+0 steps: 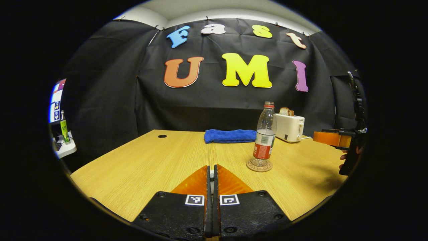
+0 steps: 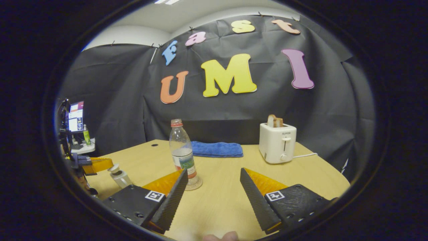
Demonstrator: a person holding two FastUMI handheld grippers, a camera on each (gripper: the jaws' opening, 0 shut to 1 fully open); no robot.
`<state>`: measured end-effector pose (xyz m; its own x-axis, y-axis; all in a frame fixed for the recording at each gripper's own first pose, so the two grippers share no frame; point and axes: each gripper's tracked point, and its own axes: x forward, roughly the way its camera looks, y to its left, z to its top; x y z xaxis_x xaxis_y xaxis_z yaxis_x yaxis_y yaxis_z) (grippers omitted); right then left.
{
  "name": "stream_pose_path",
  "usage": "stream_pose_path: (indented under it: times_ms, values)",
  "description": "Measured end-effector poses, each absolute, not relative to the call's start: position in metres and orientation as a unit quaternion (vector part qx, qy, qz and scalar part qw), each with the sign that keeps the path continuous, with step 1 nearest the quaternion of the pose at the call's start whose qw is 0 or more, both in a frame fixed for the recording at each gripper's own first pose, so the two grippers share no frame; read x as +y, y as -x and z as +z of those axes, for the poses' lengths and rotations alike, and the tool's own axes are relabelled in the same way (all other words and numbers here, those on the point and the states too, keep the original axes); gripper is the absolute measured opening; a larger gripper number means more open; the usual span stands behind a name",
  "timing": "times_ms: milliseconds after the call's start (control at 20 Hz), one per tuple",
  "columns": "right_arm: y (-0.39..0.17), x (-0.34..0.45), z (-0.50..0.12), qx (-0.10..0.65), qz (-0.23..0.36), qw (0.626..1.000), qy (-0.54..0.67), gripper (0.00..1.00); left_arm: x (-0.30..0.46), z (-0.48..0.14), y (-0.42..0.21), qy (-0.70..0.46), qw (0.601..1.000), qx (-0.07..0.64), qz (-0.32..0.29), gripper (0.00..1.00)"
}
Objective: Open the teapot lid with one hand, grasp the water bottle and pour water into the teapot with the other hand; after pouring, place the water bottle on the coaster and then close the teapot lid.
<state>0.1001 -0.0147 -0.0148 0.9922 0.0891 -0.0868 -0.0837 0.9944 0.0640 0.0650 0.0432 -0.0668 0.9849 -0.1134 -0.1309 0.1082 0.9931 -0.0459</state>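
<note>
A clear water bottle [image 1: 264, 134] with a red label and red cap stands upright on a round coaster [image 1: 259, 166], partly full. In the right gripper view the bottle [image 2: 182, 150] stands just beyond my right gripper [image 2: 214, 170], which is open with nothing between its fingers. A small glass teapot [image 2: 119, 177] sits at the table's near left. My left gripper [image 2: 108, 164] reaches its lid [image 2: 115, 168] from the left. In the left gripper view my left gripper [image 1: 212, 167] is shut, a small pale bit pinched between its fingers. The right gripper [image 1: 331, 138] hangs at the far right, held by a hand.
A folded blue towel [image 1: 230, 135] lies at the back of the wooden table [image 1: 150, 160]. A white toaster [image 2: 277, 143] with bread in it stands at the back right, its cord trailing right. A side shelf [image 1: 63, 147] with a monitor and a green bottle is off to the left.
</note>
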Motion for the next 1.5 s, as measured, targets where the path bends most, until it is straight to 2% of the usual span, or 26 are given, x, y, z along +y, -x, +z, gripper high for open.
stream_pose_path:
  times_ms: [750, 800, 850, 900, 950, 1000, 1050, 1150, 1200, 1300, 1500]
  values:
    - [-0.088, -0.019, -0.025, 0.045, 0.039, 0.998, -0.032, 0.94, 0.046, -0.083, -0.069, 0.024, 0.996, 0.079, -0.037, 0.03]
    - [-0.088, -0.018, -0.025, 0.045, 0.039, 0.998, -0.034, 0.94, 0.045, -0.089, -0.069, 0.028, 0.995, 0.089, -0.039, 0.06]
    - [-0.088, -0.019, -0.025, 0.044, 0.04, 0.998, -0.037, 0.94, 0.042, -0.09, -0.07, 0.034, 0.994, 0.091, -0.04, 0.03]
    - [-0.088, -0.018, -0.026, 0.045, 0.041, 0.997, -0.039, 0.94, 0.044, -0.089, -0.07, 0.036, 0.995, 0.086, -0.038, 0.12]
    - [-0.087, -0.018, -0.027, 0.046, 0.04, 0.997, -0.04, 0.94, 0.043, -0.087, -0.069, 0.036, 0.995, 0.084, -0.039, 0.14]
    - [-0.086, -0.019, -0.028, 0.046, 0.039, 0.997, -0.041, 0.94, 0.043, -0.085, -0.068, 0.035, 0.995, 0.082, -0.035, 0.33]
    - [-0.085, -0.021, -0.028, 0.045, 0.036, 0.997, -0.043, 0.94, 0.044, -0.084, -0.067, 0.036, 0.996, 0.081, -0.034, 0.42]
    - [-0.084, -0.025, -0.027, 0.043, 0.031, 0.997, -0.048, 0.94, 0.046, -0.079, -0.066, 0.037, 0.996, 0.074, -0.027, 0.7]
    - [-0.082, -0.026, -0.027, 0.041, 0.029, 0.997, -0.051, 0.94, 0.05, -0.074, -0.064, 0.036, 0.997, 0.069, -0.019, 0.95]
    - [-0.078, -0.028, -0.025, 0.033, 0.028, 0.998, -0.048, 0.92, 0.054, -0.06, -0.062, 0.032, 0.998, 0.052, -0.011, 1.0]
    - [-0.069, -0.043, -0.017, 0.012, 0.003, 0.999, -0.036, 0.94, 0.06, -0.011, -0.053, 0.02, 1.0, 0.008, 0.003, 1.0]
